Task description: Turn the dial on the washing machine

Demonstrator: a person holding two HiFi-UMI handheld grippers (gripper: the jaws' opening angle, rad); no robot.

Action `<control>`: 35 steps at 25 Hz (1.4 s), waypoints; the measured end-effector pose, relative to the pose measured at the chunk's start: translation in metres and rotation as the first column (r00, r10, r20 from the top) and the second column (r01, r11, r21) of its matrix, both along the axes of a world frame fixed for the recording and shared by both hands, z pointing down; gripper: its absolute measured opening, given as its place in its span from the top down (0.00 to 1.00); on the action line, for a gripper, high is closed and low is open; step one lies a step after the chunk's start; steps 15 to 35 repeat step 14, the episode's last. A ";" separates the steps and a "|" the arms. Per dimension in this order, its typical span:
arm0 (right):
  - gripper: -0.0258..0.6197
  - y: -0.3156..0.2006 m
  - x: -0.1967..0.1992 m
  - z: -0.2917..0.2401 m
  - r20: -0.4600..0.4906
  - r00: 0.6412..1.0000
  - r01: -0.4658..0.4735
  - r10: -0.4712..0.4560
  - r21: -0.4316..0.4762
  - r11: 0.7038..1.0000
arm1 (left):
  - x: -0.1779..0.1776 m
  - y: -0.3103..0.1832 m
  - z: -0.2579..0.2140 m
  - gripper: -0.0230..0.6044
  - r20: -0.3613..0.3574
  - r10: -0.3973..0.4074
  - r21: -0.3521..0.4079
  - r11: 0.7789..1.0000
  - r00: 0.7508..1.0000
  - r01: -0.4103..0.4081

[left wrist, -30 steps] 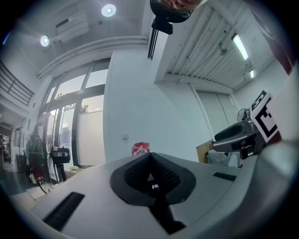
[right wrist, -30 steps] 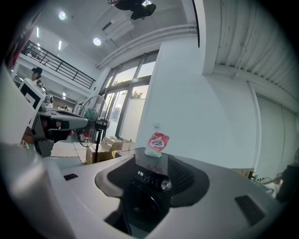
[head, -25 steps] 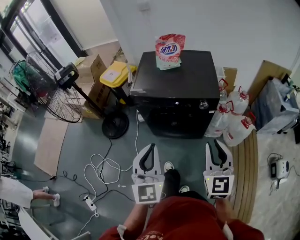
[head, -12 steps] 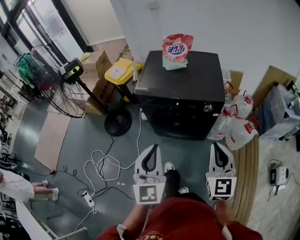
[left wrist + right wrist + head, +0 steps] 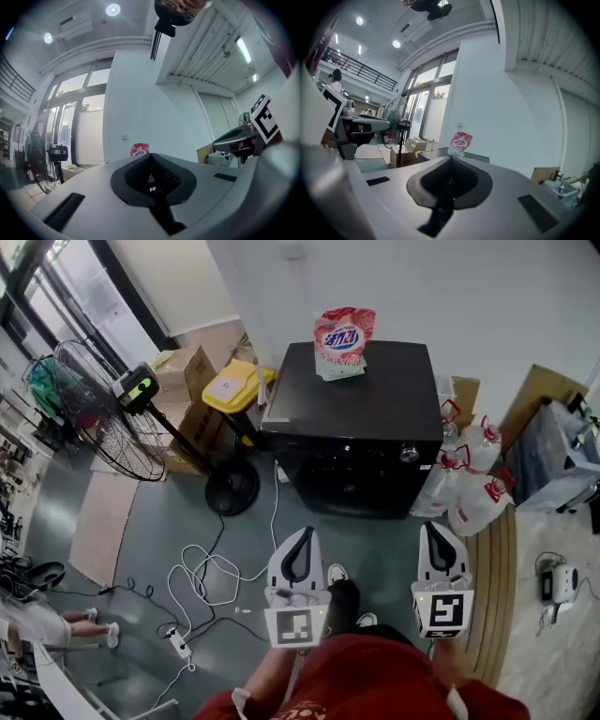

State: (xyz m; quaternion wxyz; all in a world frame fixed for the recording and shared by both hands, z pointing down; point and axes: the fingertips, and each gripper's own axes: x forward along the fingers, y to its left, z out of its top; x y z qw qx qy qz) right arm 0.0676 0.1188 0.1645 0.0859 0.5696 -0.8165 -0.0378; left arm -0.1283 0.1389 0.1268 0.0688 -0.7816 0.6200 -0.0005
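Observation:
The black washing machine (image 5: pixel 349 418) stands against the white wall, well ahead of both grippers. Its silver dial (image 5: pixel 409 454) sits at the right end of the front panel. A red and white detergent pouch (image 5: pixel 339 341) stands upright on its lid. My left gripper (image 5: pixel 305 532) is held low in front of me, shut and empty. My right gripper (image 5: pixel 434 527) is beside it, also shut and empty, roughly in line with the dial but far from it. In the left gripper view the left gripper (image 5: pixel 151 157) points at the pouch (image 5: pixel 139 150). In the right gripper view the right gripper (image 5: pixel 451 159) points below the pouch (image 5: pixel 461 142).
A standing fan (image 5: pixel 103 409), a yellow bin (image 5: pixel 230 388) and cardboard boxes (image 5: pixel 183 381) are left of the machine. Water jugs (image 5: pixel 469 493) crowd its right side. White cables (image 5: pixel 206 577) and a power strip (image 5: pixel 178 645) lie on the floor at left. A person (image 5: pixel 37 624) is at far left.
The right gripper's jaws, slightly apart a second ago, have come together. Both grippers stay at about the same place. The person at far left has shifted.

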 end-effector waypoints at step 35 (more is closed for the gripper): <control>0.95 -0.006 0.004 0.000 -0.013 1.000 -0.011 0.011 -0.009 1.000 | 0.003 -0.007 0.001 0.95 -0.001 0.003 0.011 1.000 1.000 -0.003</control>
